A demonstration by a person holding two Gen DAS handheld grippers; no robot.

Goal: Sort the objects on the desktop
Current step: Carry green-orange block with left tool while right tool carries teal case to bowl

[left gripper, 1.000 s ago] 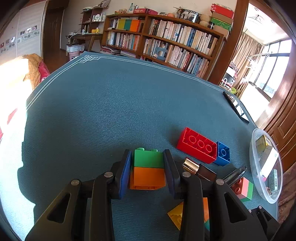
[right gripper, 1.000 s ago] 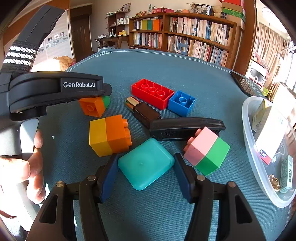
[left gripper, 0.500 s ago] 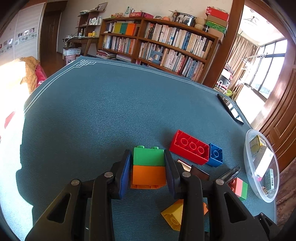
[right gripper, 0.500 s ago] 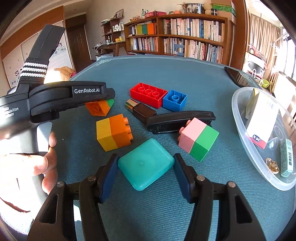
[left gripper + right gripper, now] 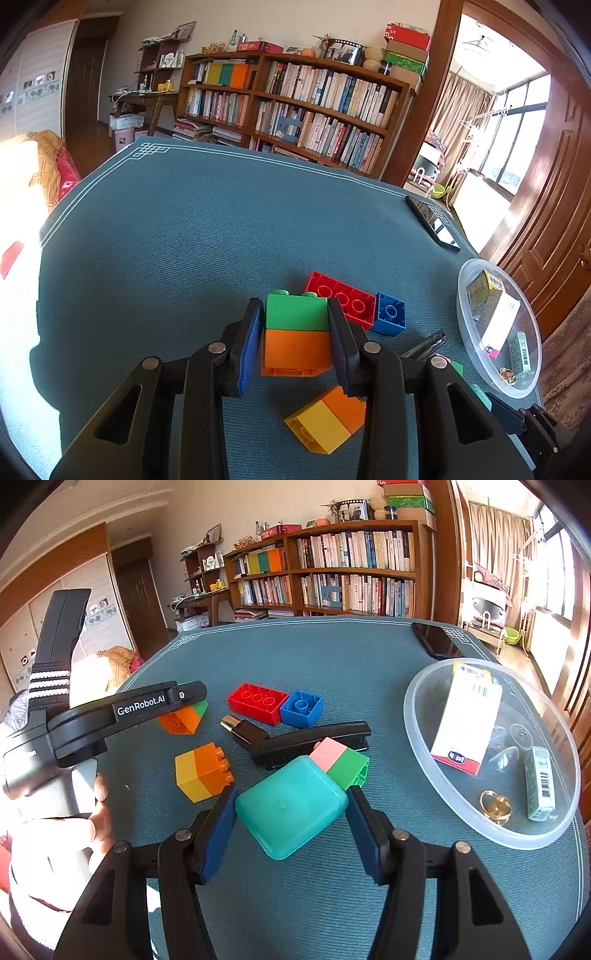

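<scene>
My left gripper is shut on a green-and-orange block and holds it above the blue mat; it also shows in the right wrist view. My right gripper is shut on a teal square case, lifted off the mat. On the mat lie a yellow-and-orange block, a red brick, a blue brick, a pink-and-green block, a black stapler and a dark lipstick.
A clear plastic bowl at the right holds a white box, a small carton and a gold ring. A black phone lies at the far right edge. The left hand and its gripper body fill the left side.
Both grippers have risen with their loads: the green-and-orange block and the teal case are now off the mat. The teal case now covers part of the pink-and-green block.
</scene>
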